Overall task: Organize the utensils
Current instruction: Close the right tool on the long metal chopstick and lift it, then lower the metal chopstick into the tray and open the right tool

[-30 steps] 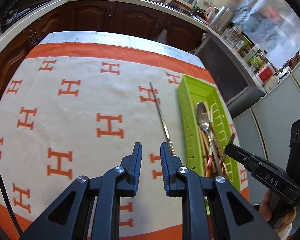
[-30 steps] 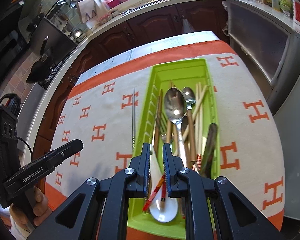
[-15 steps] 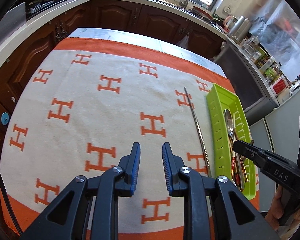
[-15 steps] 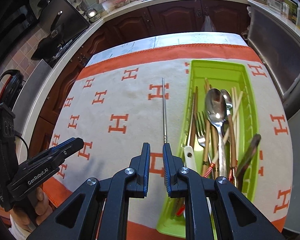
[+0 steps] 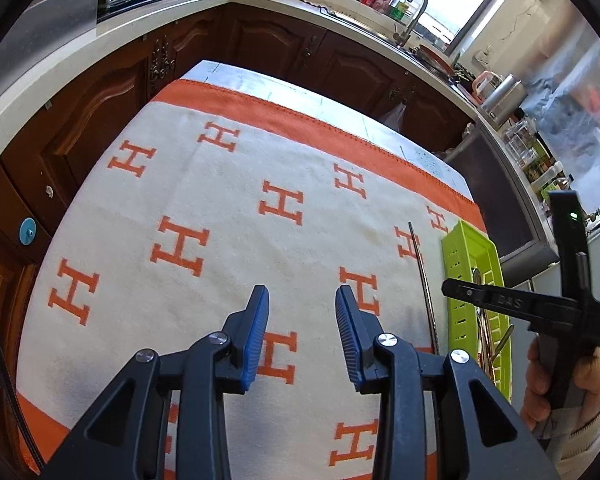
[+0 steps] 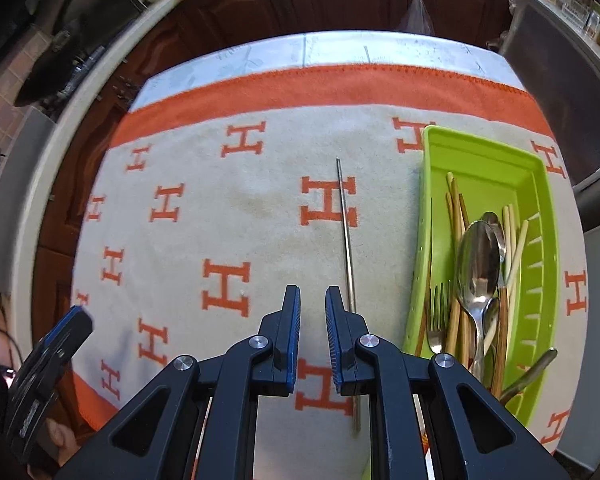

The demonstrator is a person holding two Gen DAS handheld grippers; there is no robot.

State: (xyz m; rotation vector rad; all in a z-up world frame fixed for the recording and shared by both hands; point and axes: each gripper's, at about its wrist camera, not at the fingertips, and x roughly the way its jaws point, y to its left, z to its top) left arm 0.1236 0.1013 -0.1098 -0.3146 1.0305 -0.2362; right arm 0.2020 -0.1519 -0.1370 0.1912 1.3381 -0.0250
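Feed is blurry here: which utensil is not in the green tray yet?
The thin metal chopstick, lying alone on the cloth left of the green tray; the rest lie inside.

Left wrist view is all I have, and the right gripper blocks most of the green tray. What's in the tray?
Observer: A fork, spoons and several wooden chopsticks lie lengthwise in the tray.
Operator: Is anything held on that side?
Observer: No. The right gripper is slightly open with nothing between its fingers.
Operator: What's nearest it?
Observer: The metal stick, lying on the cloth just right of the fingertips, with its near end passing beneath the gripper.
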